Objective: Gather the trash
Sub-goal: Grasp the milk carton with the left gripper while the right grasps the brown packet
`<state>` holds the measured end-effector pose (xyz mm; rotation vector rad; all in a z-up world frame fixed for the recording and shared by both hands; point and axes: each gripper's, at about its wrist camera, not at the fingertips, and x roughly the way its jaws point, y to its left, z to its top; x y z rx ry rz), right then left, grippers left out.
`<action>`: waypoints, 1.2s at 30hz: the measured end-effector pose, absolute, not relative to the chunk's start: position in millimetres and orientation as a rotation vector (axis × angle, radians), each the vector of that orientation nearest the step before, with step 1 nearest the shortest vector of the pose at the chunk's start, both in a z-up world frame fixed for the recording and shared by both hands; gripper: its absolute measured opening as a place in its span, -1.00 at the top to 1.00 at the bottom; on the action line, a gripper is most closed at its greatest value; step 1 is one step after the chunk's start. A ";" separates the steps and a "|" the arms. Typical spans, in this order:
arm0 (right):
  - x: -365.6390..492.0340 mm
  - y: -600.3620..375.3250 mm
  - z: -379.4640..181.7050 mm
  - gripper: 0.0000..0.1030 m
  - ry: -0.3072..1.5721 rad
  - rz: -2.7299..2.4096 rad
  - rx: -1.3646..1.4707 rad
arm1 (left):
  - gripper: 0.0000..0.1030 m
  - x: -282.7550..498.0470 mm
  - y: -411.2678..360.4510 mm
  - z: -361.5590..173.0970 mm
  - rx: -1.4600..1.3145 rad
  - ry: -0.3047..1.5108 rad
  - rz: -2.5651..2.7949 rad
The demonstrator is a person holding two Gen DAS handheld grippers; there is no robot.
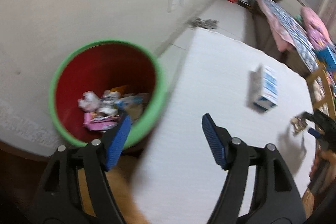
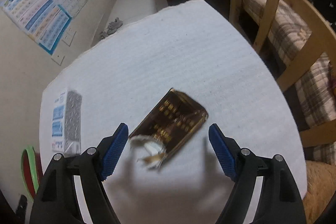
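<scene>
Left wrist view: the left gripper (image 1: 166,135) hangs over the near edge of the white table (image 1: 210,68), its 2 blue pads (image 1: 212,140) apart with nothing between them. The left pad overlaps the rim of the bin (image 1: 105,43) — green outside, red inside — which stands on the floor beside the table, against the wall. Inside the bin lies loose trash (image 1: 105,106): crumpled white paper, a pink wrapper, bits of blue and white packaging. On the table, well apart from this gripper, lies a blue-and-white carton (image 1: 265,87); blur hides its print. At the far right edge the right gripper (image 1: 313,127) shows just beside a small brown item, too blurred to read there. Right wrist view: the right gripper (image 2: 168,152) points down at the table (image 2: 168,45), jaws spread wide. A dark brown box (image 2: 172,119) with gold print lies flat on the table ahead of and between the fingers, tilted diagonally; its torn near end, with white and silver scraps, sits closest to the left pad. Neither pad touches it. The blue-and-white carton (image 2: 63,119) lies near the table's left edge, and a slice of the bin (image 2: 29,169) shows below that edge. A wooden chair (image 2: 273,20) and a bed with plaid bedding (image 2: 304,77) stand to the right; 1 poster (image 2: 46,3) hangs on the wall.
</scene>
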<state>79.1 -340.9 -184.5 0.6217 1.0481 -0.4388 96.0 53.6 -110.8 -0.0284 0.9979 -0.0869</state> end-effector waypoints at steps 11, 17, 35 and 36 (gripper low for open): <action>98.0 -325.8 -182.0 0.01 1.080 -0.213 0.505 | -0.31 112.1 -63.1 -123.1 0.092 1.027 -0.287; 51.1 -307.8 -171.6 0.04 1.101 -0.062 0.501 | -0.31 145.1 -116.7 -143.5 0.120 1.054 -0.342; -3.7 -282.0 -158.3 0.40 1.095 -0.021 0.500 | -0.02 186.3 -155.0 -172.5 0.123 1.167 -0.350; -3.8 -282.8 -158.0 0.36 1.094 -0.024 0.503 | -0.02 182.6 -152.4 -170.5 0.123 1.162 -0.350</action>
